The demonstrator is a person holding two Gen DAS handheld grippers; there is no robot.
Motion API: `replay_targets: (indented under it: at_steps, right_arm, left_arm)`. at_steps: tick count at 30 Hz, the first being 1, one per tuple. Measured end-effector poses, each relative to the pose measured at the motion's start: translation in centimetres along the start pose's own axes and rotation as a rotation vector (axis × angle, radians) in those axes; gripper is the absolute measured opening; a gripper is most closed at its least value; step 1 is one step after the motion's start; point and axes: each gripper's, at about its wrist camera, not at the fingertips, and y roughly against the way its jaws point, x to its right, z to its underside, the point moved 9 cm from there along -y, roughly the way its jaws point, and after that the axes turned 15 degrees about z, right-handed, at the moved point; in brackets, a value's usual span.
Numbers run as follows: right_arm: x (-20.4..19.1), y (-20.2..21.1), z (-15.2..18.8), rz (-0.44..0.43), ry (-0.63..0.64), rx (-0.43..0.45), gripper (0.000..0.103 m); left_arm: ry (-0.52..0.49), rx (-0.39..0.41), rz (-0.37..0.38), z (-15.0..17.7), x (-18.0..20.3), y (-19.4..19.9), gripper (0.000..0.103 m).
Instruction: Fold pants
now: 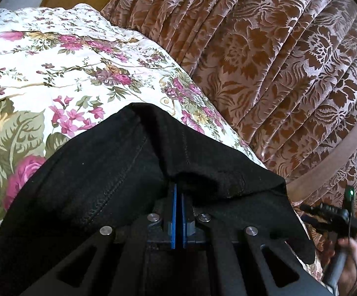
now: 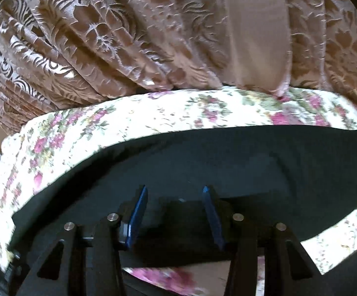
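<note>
Bed with a white floral bedspread (image 1: 55, 79), pink roses and green leaves; brown floral-pattern curtain (image 1: 277, 61) hangs right behind it, falling to the bed's far edge.

Left hand-held gripper (image 1: 178, 192): blue pads pressed together with almost no gap, clamped on a bunch of the black pants (image 1: 99, 172). Fabric is lifted and tented over the fingertips, draping down on both sides. Stitched seams visible running along the cloth to the left of the pads and above them. A flap of the pants hangs off to the right, over the bed's edge region near the curtain.

At the lower right of the left wrist view, the other tool's black handle with a small green light shows, a hand (image 1: 350, 266) wrapped round it.

Right hand-held gripper (image 2: 174, 192): blue pads spread wide, nothing between them. It hovers just above the pants (image 2: 203, 160), which in this view lie flat as a broad dark band across the bedspread (image 2: 79, 133). Contact with fabric: cannot tell. View is slightly motion-blurred.

Curtain (image 2: 104, 37) fills the top of the right wrist view, with a plain tan strip (image 2: 254, 32) among the patterned folds. Bedspread shows beyond the pants and below them.
</note>
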Motion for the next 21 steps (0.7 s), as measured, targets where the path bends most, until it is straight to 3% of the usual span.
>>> replay_targets:
  at_steps: [6,21]
  right_arm:
    - [-3.1,-1.4,-2.0,-0.095,-0.11,-0.096,0.047]
    - [-7.6,-4.7,-3.7,-0.171,-0.246,-0.213,0.047]
  left_arm:
    - [0.009,0.003,0.009,0.1,-0.1,0.0,0.003]
    - [0.009,-0.003,0.016,0.3,-0.1,-0.4,0.003]
